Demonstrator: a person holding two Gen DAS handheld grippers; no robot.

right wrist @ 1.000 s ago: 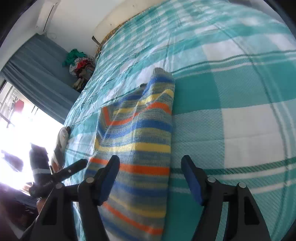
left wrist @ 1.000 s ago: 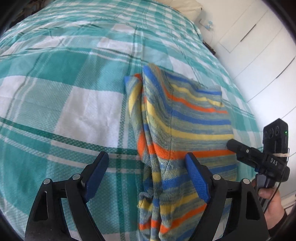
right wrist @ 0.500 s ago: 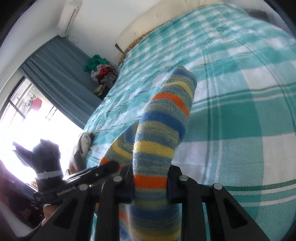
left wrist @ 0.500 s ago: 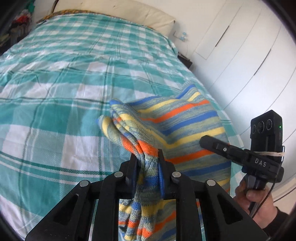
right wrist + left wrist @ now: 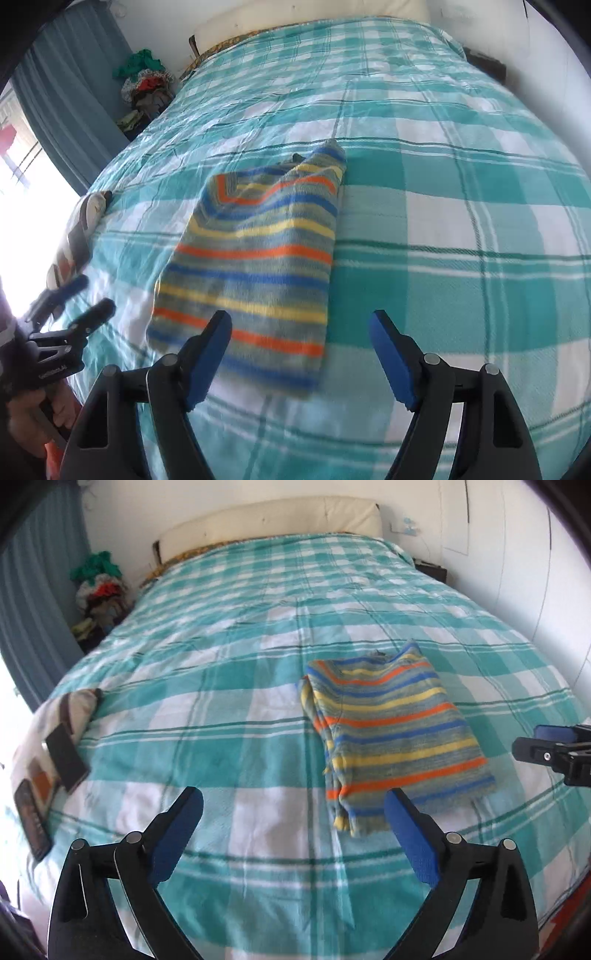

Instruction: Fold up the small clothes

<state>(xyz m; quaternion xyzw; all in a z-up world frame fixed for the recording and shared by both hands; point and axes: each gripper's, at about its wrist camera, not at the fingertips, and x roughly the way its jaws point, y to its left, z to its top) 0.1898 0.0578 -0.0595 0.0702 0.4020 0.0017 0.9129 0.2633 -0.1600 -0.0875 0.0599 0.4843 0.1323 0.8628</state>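
Fold step looks finished: striped knit garment (image 5: 391, 738) lies folded on teal checked bed (image 5: 221, 709). Left hand-held gripper (image 5: 293, 834) and right hand-held gripper (image 5: 301, 360) both empty, jaws opening, near garment's front edge. Next likely: fetch patterned cloth (image 5: 48, 753) left of garment.

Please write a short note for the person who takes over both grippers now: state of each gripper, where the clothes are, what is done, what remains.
Left gripper: jaws opening, nothing between them.
Right gripper: jaws opening, nothing between them.
Striped garment: lies folded on the checked bedspread, free of both grippers.
Done: this garment looks folded.
Left: patterned cloth at the bed's left edge is possibly next; its state is hard to tell.
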